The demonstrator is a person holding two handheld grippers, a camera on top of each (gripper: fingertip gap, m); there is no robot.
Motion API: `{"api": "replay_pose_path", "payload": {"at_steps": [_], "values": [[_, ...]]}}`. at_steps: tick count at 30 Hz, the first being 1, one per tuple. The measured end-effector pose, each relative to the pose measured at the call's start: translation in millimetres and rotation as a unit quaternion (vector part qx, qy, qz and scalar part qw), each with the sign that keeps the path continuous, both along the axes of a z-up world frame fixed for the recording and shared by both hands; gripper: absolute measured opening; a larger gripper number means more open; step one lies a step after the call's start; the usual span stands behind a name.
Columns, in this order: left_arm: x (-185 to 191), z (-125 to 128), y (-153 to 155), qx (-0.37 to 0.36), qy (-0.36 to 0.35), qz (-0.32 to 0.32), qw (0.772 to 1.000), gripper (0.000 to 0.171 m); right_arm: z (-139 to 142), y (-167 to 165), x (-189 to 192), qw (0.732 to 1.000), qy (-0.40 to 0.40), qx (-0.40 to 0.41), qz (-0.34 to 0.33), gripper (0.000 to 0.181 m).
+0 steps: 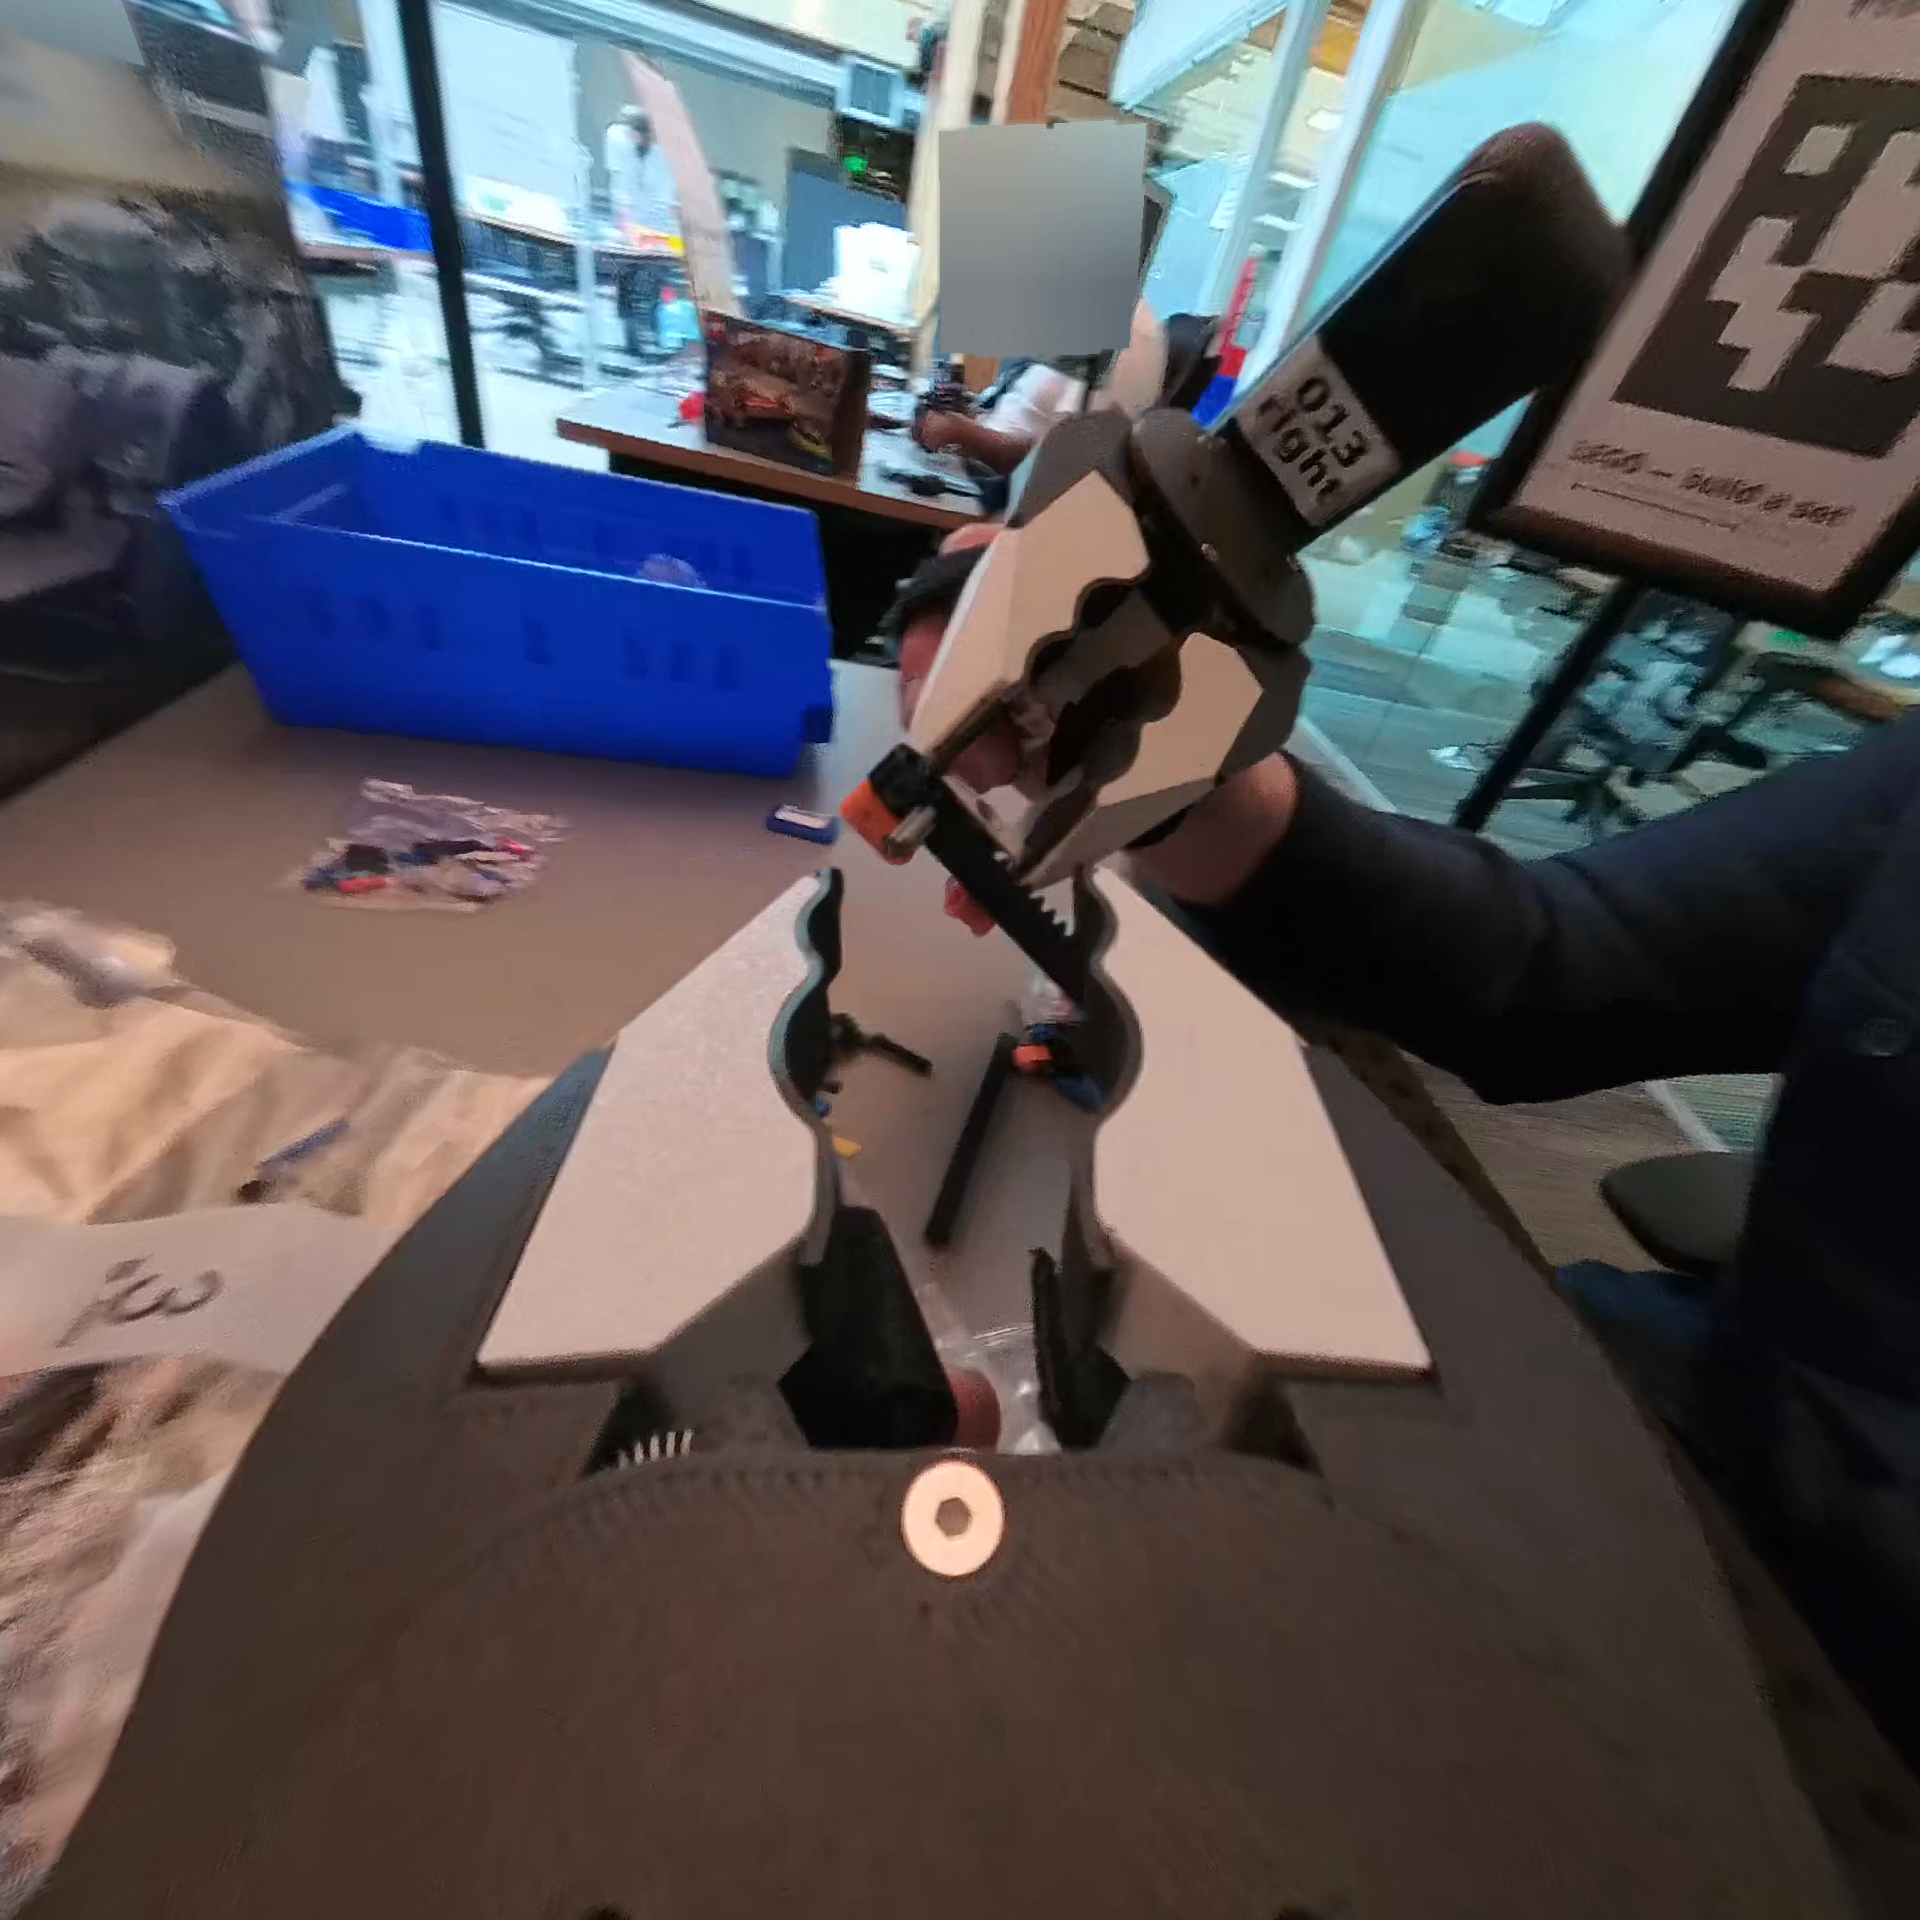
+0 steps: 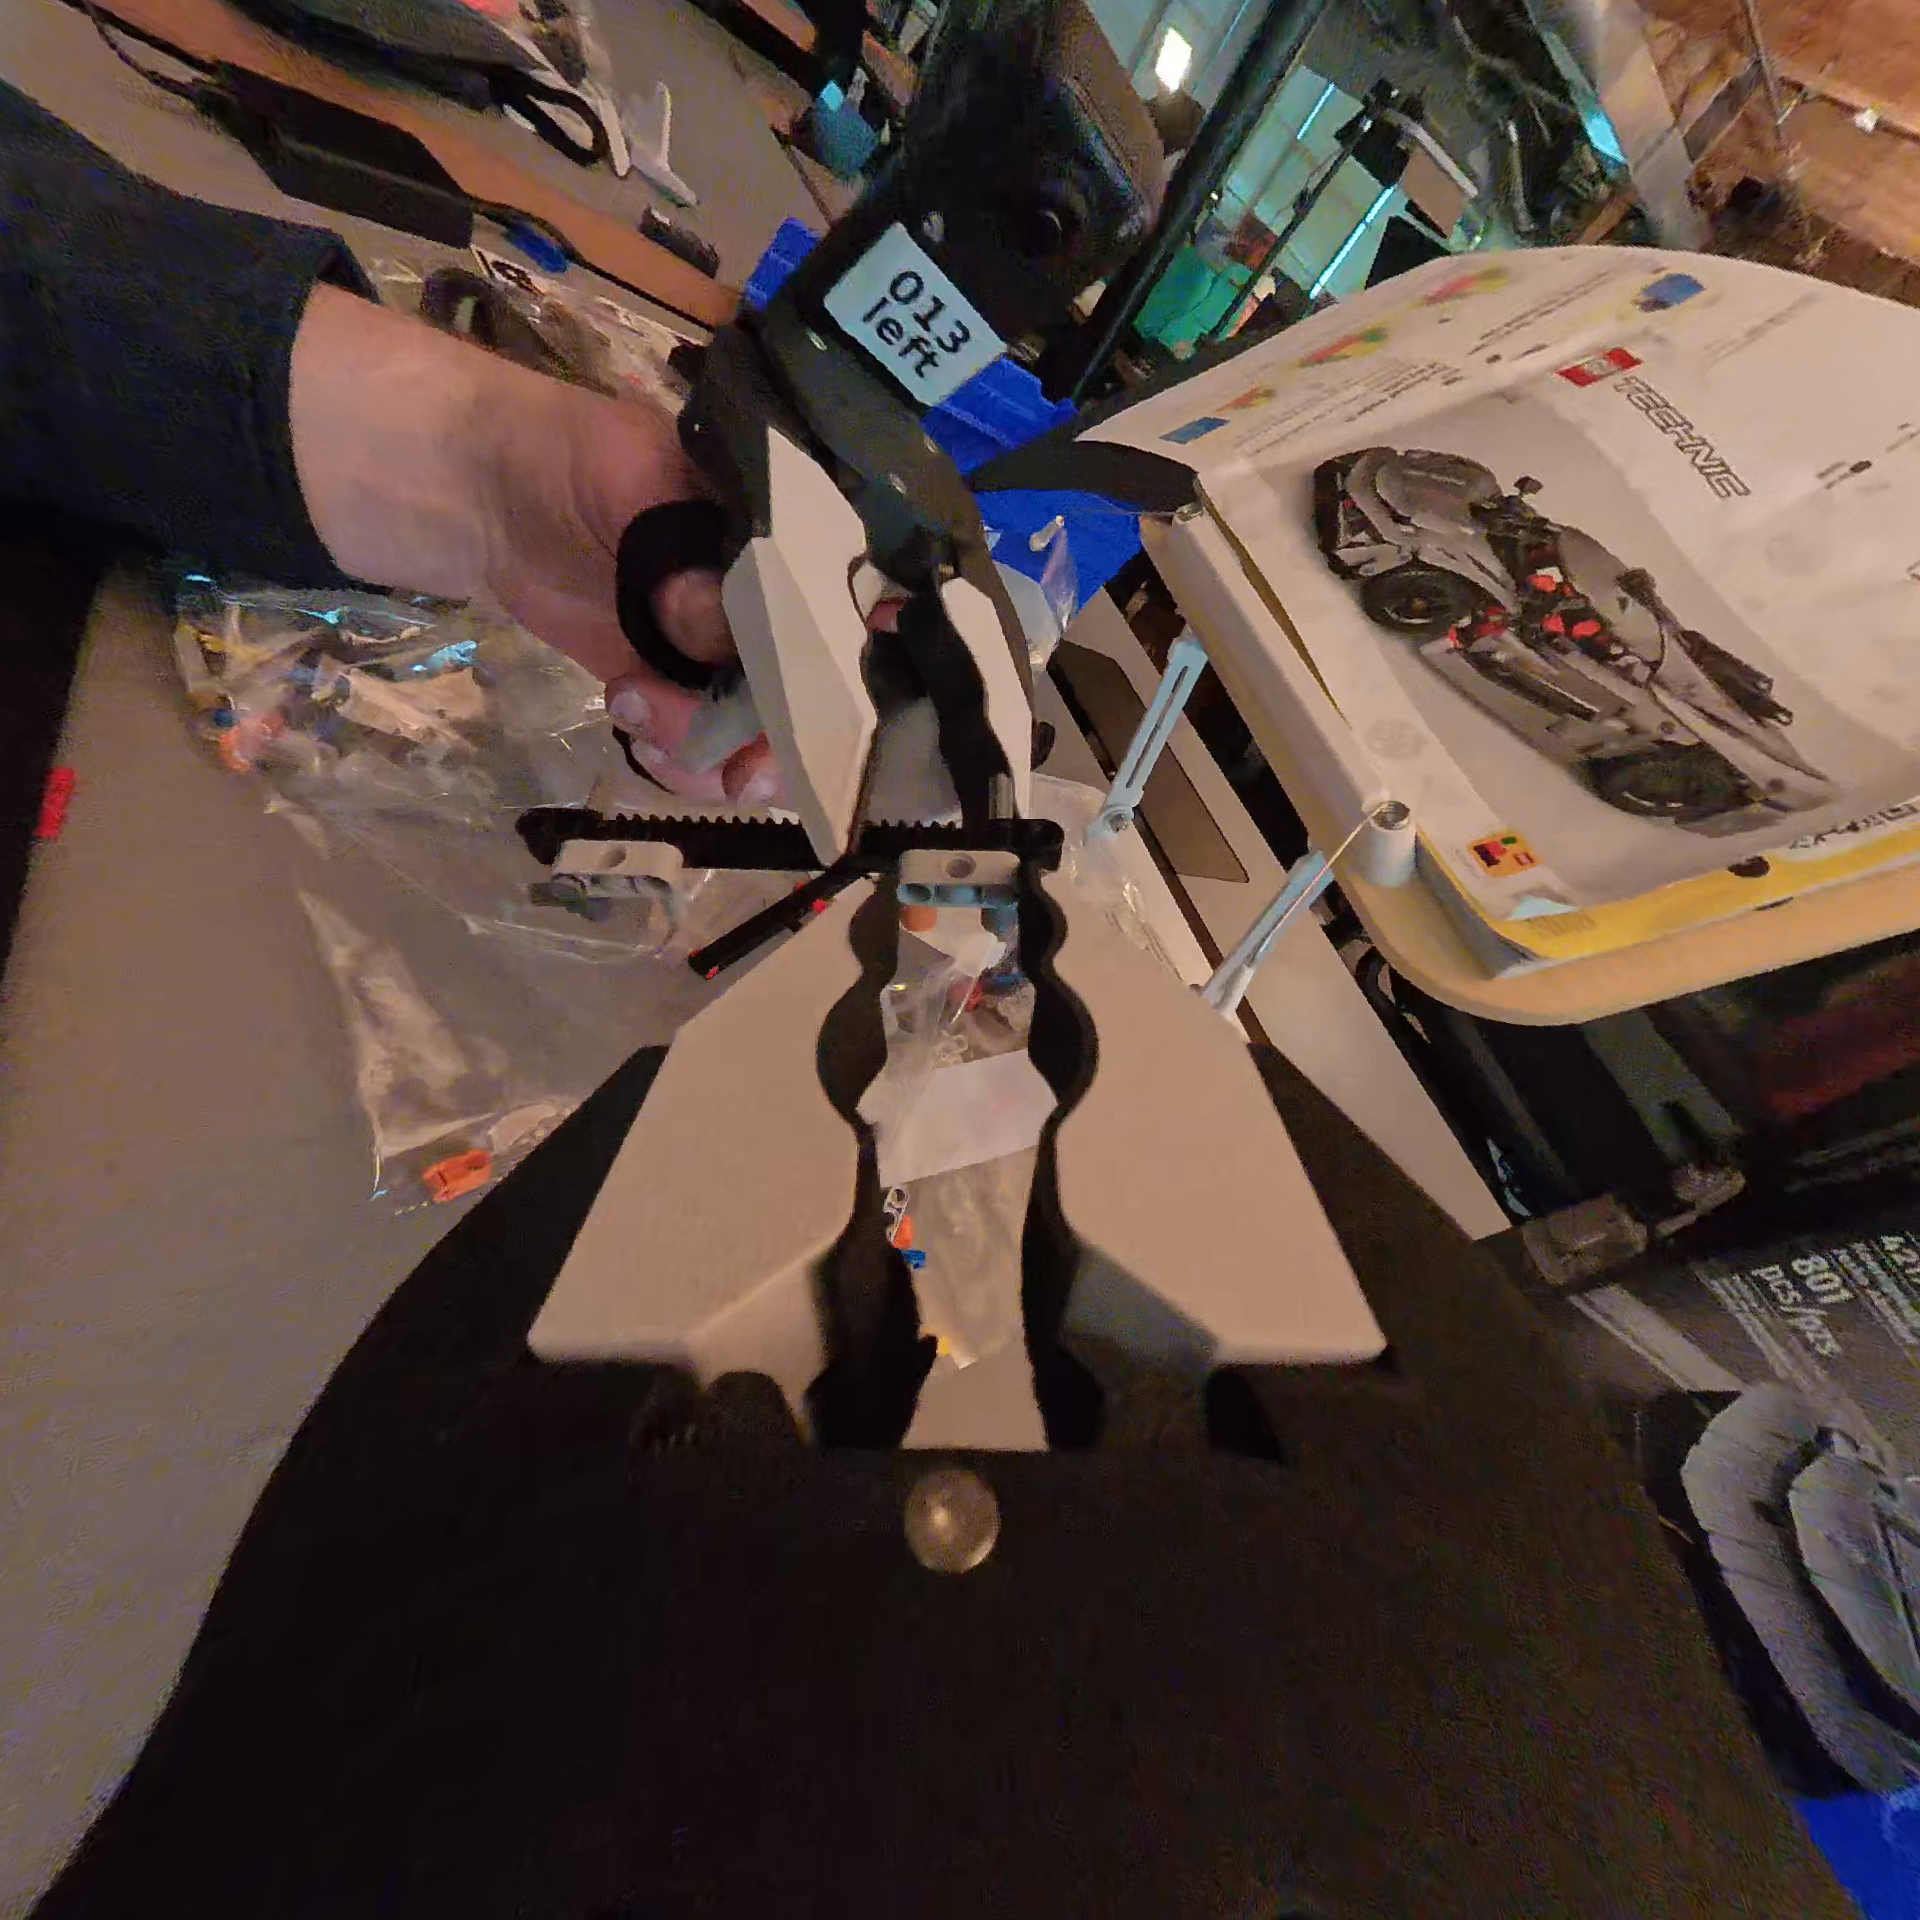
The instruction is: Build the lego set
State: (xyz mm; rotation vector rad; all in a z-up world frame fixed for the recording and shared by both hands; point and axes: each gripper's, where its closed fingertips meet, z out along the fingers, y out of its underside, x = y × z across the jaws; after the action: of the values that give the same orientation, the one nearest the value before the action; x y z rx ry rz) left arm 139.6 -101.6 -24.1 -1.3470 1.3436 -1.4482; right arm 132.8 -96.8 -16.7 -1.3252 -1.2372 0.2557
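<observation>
The surface (image 1: 260, 831) is plain grey-brown, in a glass-walled workshop with other desks behind. At ten o'clock in the left wrist view sits one blue bin (image 1: 499, 603), with one clear bag of small parts (image 1: 431, 847) just below it. At twelve o'clock one black toothed rack (image 1: 997, 883) with an orange end piece is held up between both claws. The left claw (image 1: 961, 904) is partly open, its right fingertip against the rack. The right claw (image 2: 951, 878) pinches the rack's grey connector. One instruction booklet (image 2: 1558, 582) stands at two o'clock in the right wrist view.
</observation>
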Motion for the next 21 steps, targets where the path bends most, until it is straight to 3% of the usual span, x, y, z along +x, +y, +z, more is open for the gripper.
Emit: {"api": "replay_pose_path", "payload": {"at_steps": [5, 12, 15, 21], "values": [[-1, 9, -7, -0.031, -0.038, -0.032, 0.998, 0.011, 3, -2, -1, 1.000, -0.008, 0.013, -0.006, 0.021], [0, 17, -8, -0.009, -0.040, -0.011, 0.999, 0.010, 10, -3, 1, 1.000, 0.029, -0.012, -0.003, 0.020], [-1, 22, -12, 0.003, -0.048, -0.017, 0.999, 0.010, 16, -7, 0, 0.996, 0.068, -0.042, 0.023, 0.020], [-2, 24, -18, 0.006, -0.053, -0.030, 0.998, 0.010, 19, -13, 0, 0.995, 0.075, -0.051, 0.040, 0.019]]}}
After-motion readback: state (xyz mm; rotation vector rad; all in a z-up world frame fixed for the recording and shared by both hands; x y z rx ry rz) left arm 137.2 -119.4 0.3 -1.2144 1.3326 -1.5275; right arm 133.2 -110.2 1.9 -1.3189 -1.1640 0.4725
